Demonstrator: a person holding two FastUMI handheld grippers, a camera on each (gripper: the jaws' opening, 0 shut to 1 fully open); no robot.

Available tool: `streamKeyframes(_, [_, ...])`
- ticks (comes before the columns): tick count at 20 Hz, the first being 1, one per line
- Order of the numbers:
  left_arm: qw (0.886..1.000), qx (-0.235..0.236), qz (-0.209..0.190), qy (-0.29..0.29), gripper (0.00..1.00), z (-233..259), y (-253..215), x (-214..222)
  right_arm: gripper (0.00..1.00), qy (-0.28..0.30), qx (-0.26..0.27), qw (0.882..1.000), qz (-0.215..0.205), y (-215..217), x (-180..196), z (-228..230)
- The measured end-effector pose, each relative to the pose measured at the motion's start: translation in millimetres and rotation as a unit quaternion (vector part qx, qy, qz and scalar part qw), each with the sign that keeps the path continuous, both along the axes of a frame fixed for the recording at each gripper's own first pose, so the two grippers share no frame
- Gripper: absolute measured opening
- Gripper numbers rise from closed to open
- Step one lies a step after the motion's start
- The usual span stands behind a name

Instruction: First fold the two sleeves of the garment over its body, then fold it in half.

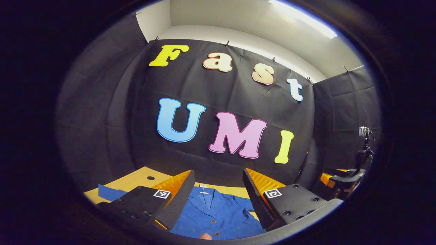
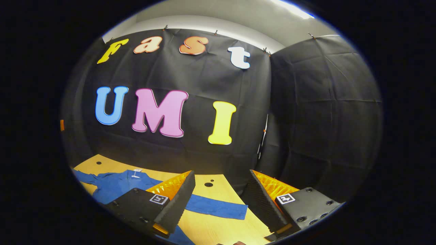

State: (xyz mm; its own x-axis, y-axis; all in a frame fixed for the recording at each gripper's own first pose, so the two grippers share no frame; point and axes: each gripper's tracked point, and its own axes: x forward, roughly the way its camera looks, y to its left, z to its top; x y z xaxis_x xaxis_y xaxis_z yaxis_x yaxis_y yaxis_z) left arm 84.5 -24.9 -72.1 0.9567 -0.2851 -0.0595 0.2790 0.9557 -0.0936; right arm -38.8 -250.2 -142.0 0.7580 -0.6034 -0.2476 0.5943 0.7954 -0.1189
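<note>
The left gripper is held wide apart above the blue garment, which is spread flat on the desk; the right gripper is likewise wide, over a sleeve stretched toward the desk's right edge

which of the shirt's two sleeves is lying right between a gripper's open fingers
The sleeve stretched out flat across the table in the right gripper view, between the right gripper. The other sleeve lies outside the left gripper.
</note>
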Motion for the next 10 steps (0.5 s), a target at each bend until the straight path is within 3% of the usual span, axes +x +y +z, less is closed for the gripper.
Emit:
streamKeyframes(2, [1.000,-0.009,0.029,0.005,0.84,-6.2,-3.2,8.7,0.90,0.036,0.012,0.999,-0.001,-24.0,3.1,-40.2])
streamKeyframes(3, [0.999,-0.015,0.032,0.010,0.84,-10.9,-10.2,9.9,0.99,0.042,0.021,0.999,-0.001,-32.4,4.7,-57.1])
streamKeyframes(5, [1.000,-0.004,0.022,0.009,0.82,-20.2,-22.4,17.3,0.99,0.044,0.026,0.999,-0.004,-56.9,14.2,-86.5])
streamKeyframes(8, [0.997,0.024,0.079,0.011,0.82,-25.9,-7.1,36.9,0.99,0.079,0.076,0.994,-0.019,-81.7,13.3,-150.6])
streamKeyframes(10, [0.995,0.024,0.091,0.015,0.82,-25.4,-13.3,43.7,0.99,0.099,0.101,0.989,-0.032,-99.6,13.9,-191.8])
